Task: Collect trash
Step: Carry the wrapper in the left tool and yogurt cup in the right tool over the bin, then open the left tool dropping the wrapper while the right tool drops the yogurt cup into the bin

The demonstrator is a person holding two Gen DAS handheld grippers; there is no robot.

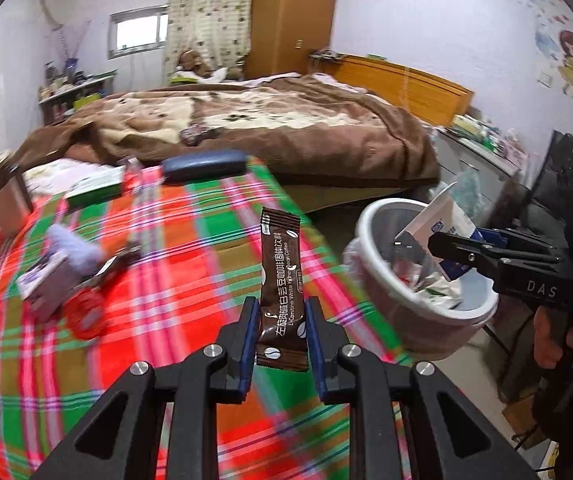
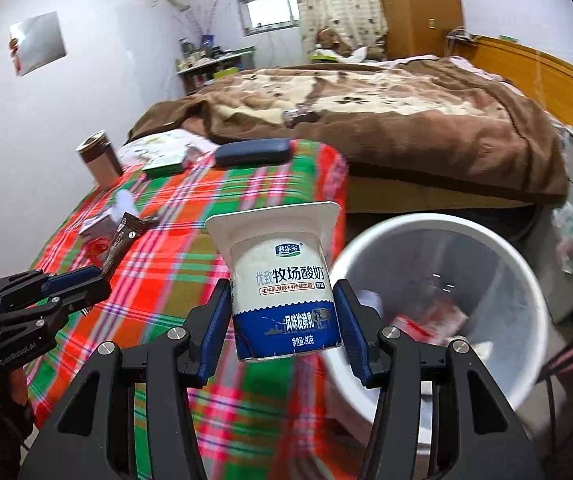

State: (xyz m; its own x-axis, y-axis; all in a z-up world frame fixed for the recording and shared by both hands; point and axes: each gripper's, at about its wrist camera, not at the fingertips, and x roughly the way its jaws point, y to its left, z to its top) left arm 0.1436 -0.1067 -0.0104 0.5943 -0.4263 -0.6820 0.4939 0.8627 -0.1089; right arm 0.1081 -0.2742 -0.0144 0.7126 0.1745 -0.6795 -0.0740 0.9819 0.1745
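Observation:
My left gripper (image 1: 281, 314) is shut on a brown coffee sachet (image 1: 280, 280), which stands upright between the blue pads above the plaid tablecloth (image 1: 166, 280). My right gripper (image 2: 282, 300) is shut on a white and blue yogurt cup (image 2: 284, 292), tilted with its square rim away from me. In the left wrist view that cup (image 1: 438, 228) hangs over the white trash bin (image 1: 370, 220), which holds crumpled wrappers. The bin (image 2: 366, 240) sits just right of the table's edge. The left gripper with the sachet (image 2: 120, 240) shows at lower left in the right wrist view.
On the table lie a small box (image 1: 42, 280), a red round lid (image 1: 84, 312), a dark glasses case (image 1: 204, 166), a green box (image 1: 94, 188) and a brown tumbler (image 1: 0, 196). A bed with a brown blanket (image 1: 286, 120) stands behind. A hand (image 1: 554, 336) holds the right gripper.

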